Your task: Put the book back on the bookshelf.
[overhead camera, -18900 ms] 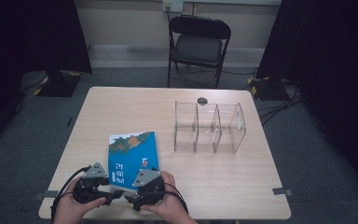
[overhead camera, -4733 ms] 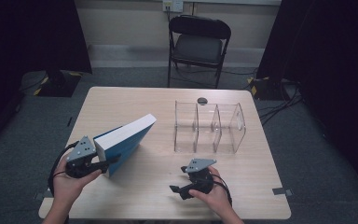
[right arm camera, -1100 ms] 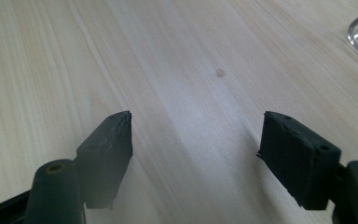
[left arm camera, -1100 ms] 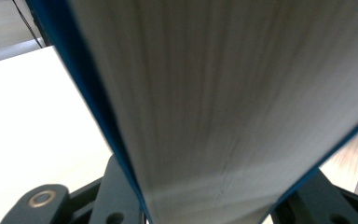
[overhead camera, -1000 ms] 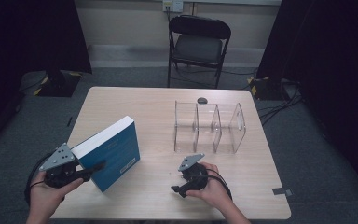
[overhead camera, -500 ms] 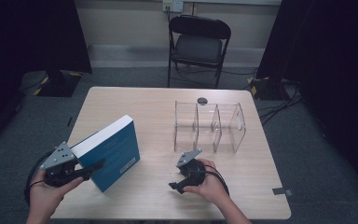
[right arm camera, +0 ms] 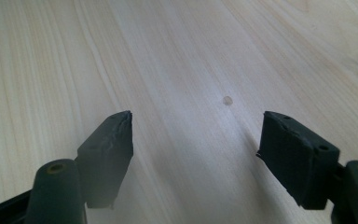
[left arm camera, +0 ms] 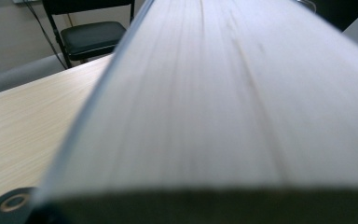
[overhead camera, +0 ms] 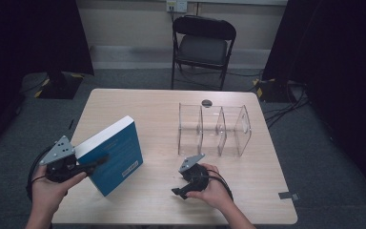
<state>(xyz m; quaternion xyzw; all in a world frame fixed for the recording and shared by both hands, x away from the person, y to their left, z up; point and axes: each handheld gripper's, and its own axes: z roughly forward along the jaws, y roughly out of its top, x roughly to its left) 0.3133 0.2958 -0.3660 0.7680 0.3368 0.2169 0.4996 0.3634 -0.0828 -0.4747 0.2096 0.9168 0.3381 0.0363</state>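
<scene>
the left gripper [overhead camera: 83, 167] had the blue book [overhead camera: 114, 155] between its jaws, one black finger [overhead camera: 95, 162] laid across the cover; the jaws had just been opening, and whether the pads pressed the book at that moment could not be told. in the left gripper view the pale page edge of the book [left arm camera: 223, 102] ran straight out from the jaws, very close and blurred. the book stood tilted on one lower corner on the wooden table [overhead camera: 147, 205], leaning up and away from the gripper, so it looked about to be let go or re-gripped.

the right gripper [overhead camera: 180, 191] rested low on the table, well off to the far side of the book, jaws spread wide with nothing between them; its own view showed bare wood [right arm camera: 196, 93] between the two pads [right arm camera: 114, 144].

beyond the right gripper, near it, stood the clear acrylic divider rack [overhead camera: 214, 131], its slots without any book. past that sat a small dark round object [overhead camera: 207, 102] at the table's far edge, and a black folding chair [overhead camera: 202, 47] on the floor.

as a judgement: the book had been lifted off its flat face and stood up, but carrying it over and sliding it into a slot of the rack was all left to do.
</scene>
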